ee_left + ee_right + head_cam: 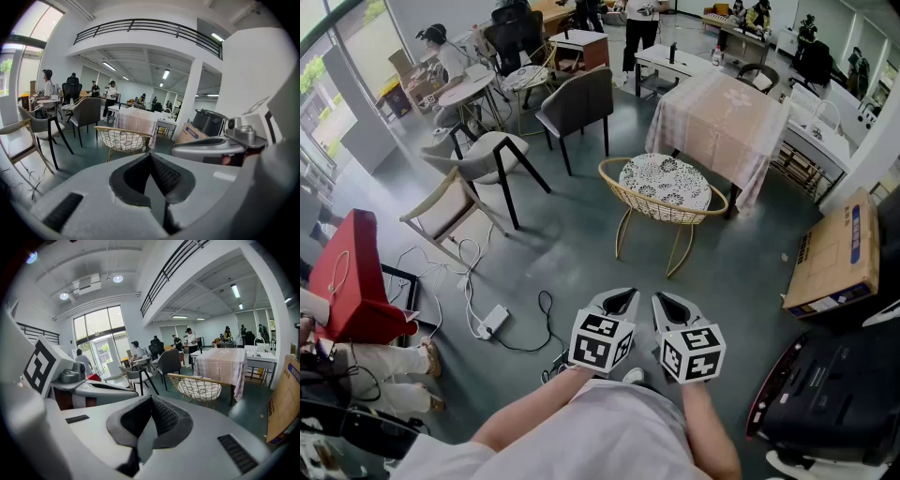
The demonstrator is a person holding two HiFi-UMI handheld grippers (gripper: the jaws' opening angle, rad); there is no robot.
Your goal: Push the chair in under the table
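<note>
A gold wire chair (664, 192) with a patterned cushion stands on the dark floor, just in front of a table under a pale checked cloth (722, 122). The chair's seat is outside the table. My left gripper (617, 300) and right gripper (673, 304) hover side by side low in the head view, well short of the chair, both shut and holding nothing. The left gripper view looks past its closed pads (151, 157) to the chair (123, 138) and table (136, 123). Over the right gripper (151, 399) I see the chair (199, 387) and table (220, 364) too.
A cardboard box (834, 253) and a black appliance (834, 394) sit at the right. At the left are a grey chair (577, 103), a white chair (487, 155), a wooden chair (441, 206), and a power strip with cables (492, 319). People stand far back.
</note>
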